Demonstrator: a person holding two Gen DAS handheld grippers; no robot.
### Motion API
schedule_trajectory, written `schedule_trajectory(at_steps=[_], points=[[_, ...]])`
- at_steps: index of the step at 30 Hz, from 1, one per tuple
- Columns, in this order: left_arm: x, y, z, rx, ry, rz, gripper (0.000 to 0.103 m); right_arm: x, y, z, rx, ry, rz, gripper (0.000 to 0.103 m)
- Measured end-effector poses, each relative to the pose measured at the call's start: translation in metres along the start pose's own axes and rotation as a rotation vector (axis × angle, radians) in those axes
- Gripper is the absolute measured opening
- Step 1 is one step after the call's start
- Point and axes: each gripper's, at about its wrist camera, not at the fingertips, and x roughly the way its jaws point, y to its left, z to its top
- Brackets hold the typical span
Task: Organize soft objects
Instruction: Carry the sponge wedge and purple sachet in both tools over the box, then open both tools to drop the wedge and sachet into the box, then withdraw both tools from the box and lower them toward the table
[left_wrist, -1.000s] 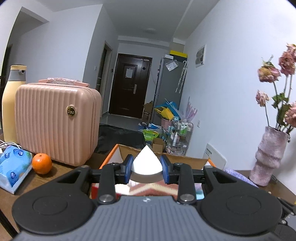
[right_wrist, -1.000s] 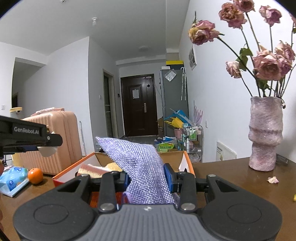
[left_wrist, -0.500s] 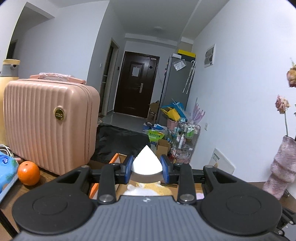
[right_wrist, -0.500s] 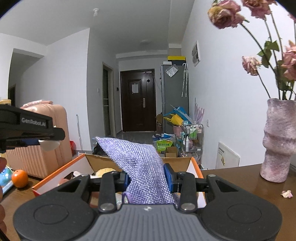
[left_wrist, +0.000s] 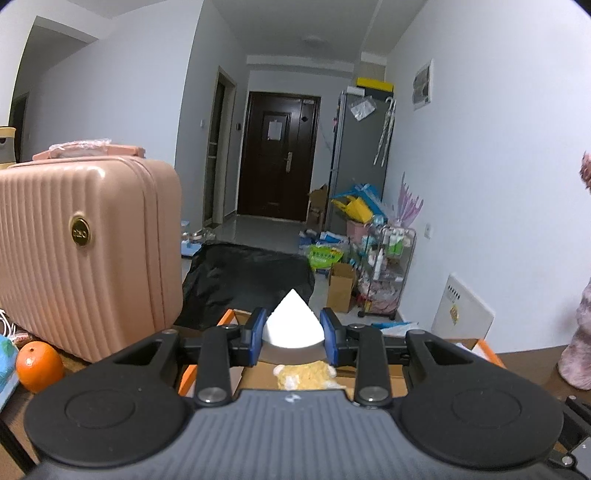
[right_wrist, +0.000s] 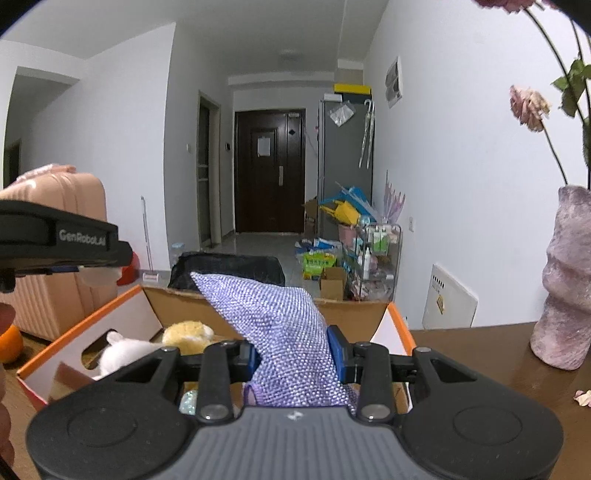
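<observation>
At lower centre, the right gripper (right_wrist: 291, 354) clamps a lilac knitted cloth (right_wrist: 280, 332) (peaked, nubbly); the left gripper (left_wrist: 293, 334) pinches a white cone-shaped piece (left_wrist: 293, 321).

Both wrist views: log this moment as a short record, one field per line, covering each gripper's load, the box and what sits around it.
left gripper: shut on white pointed soft object
right gripper: shut on purple knit cloth
cardboard box: open, orange-edged, on the wooden table, below both grippers
box contents: white plush toy, yellow plush toy
left of box: pink suitcase, orange
right of box: pink vase with dried flowers
</observation>
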Motion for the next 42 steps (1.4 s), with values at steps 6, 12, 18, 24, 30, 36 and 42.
schedule_trajectory(at_steps=[6,12,18,24,30,36,42], points=[[0.019,0.003,-0.007,0.001,0.068,0.015,0.034,0.001,0.003,-0.004,-0.008,0.012,0.003,0.036],[0.019,0.003,-0.011,0.007,0.066,0.01,0.059,0.003,0.001,-0.001,0.0,0.022,-0.004,0.049],[0.013,0.008,-0.01,-0.009,0.018,0.031,0.103,-0.003,-0.002,-0.002,0.011,0.001,-0.027,0.097],[0.003,0.003,-0.01,-0.002,-0.026,0.034,0.103,-0.006,-0.008,-0.003,0.032,-0.007,-0.04,0.103],[-0.002,0.004,-0.012,-0.019,-0.039,0.022,0.103,-0.019,-0.014,-0.007,0.06,-0.035,-0.035,0.103],[-0.019,0.014,-0.011,-0.04,-0.058,0.015,0.103,-0.04,-0.019,-0.008,0.068,-0.074,-0.031,0.103],[-0.039,0.028,-0.015,-0.053,-0.052,0.014,0.103,-0.063,-0.025,-0.016,0.053,-0.099,-0.032,0.103]])
